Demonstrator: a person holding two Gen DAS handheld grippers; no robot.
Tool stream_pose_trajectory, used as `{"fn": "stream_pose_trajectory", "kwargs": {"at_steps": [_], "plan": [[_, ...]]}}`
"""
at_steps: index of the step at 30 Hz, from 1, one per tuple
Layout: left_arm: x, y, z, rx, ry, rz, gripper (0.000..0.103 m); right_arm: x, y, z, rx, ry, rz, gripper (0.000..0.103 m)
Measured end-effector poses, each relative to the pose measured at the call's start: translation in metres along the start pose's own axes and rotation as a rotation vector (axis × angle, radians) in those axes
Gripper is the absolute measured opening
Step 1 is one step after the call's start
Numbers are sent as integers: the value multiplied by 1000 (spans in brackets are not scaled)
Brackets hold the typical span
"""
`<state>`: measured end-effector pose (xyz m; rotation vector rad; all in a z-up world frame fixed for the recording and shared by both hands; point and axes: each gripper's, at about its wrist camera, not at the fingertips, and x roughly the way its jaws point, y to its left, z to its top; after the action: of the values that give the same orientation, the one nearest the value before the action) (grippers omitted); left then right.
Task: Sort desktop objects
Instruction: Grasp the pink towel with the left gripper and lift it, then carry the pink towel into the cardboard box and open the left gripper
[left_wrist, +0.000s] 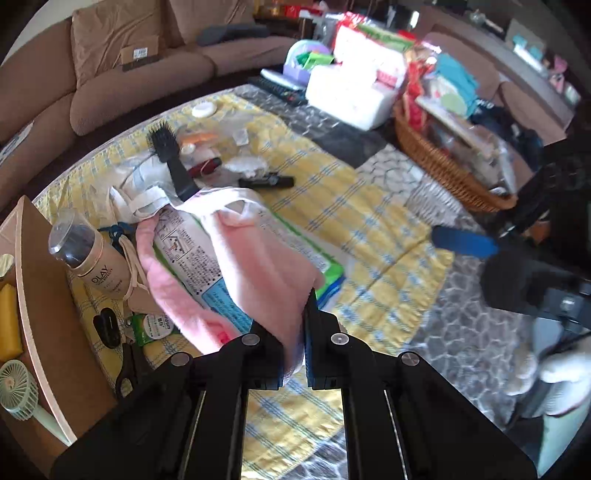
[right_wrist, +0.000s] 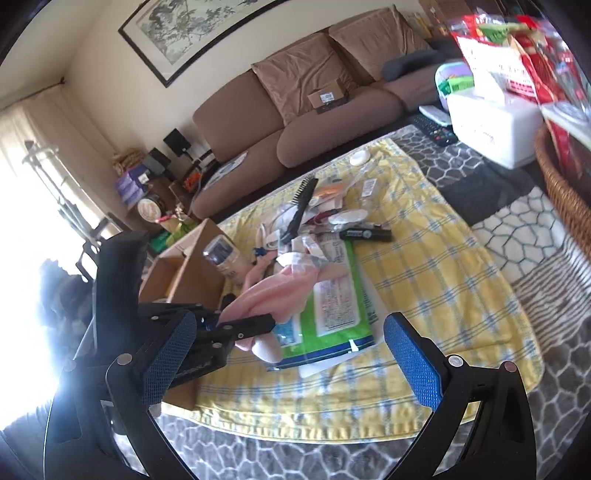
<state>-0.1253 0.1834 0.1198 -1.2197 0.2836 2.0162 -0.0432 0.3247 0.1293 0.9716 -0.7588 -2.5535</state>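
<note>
My left gripper (left_wrist: 293, 332) is shut on a pink towel (left_wrist: 258, 254) that drapes over a green wet-wipe pack (left_wrist: 207, 258); the right wrist view shows that gripper (right_wrist: 243, 328) pinching the towel (right_wrist: 280, 288) above the pack (right_wrist: 332, 310). My right gripper (right_wrist: 291, 354) is open and empty, low over the yellow checked cloth (right_wrist: 424, 266); one of its blue fingers (left_wrist: 465, 242) shows in the left wrist view. An Olay bottle (left_wrist: 88, 254), a black hairbrush (left_wrist: 170, 155), a black marker (left_wrist: 266, 181) and white cloth bags (left_wrist: 144, 199) lie on the cloth.
A cardboard box (left_wrist: 40, 295) at the left holds a yellow item (left_wrist: 9, 321) and a small green fan (left_wrist: 18, 395). A wicker basket (left_wrist: 436, 162) full of packets and a white tissue box (left_wrist: 351, 92) stand at the far right. A brown sofa (left_wrist: 110, 74) lies behind.
</note>
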Motion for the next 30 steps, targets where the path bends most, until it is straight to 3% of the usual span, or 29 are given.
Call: {"fn": "stream_pose_trajectory", "kwargs": {"at_steps": [8,14,17,20,25,30], "plan": [[-91,-27,-8,63,-114,-160,7,37,-4,-18,392,68,537,103],[-120,-42,-26,147,-96,-143,8,62,10,-27,535,57,763,99],[-129,-40,-38,165,-77,-119,8,63,24,-22,522,40,835,93],[-145,-30,-48,156,-83,-103,8,56,46,-12,467,42,878,93],[-185,-6,-54,147,-128,-64,8,35,116,1,279,94,953,96],[-235,24,-63,129,-184,-22,9,33,199,11,133,165,921,99]]}}
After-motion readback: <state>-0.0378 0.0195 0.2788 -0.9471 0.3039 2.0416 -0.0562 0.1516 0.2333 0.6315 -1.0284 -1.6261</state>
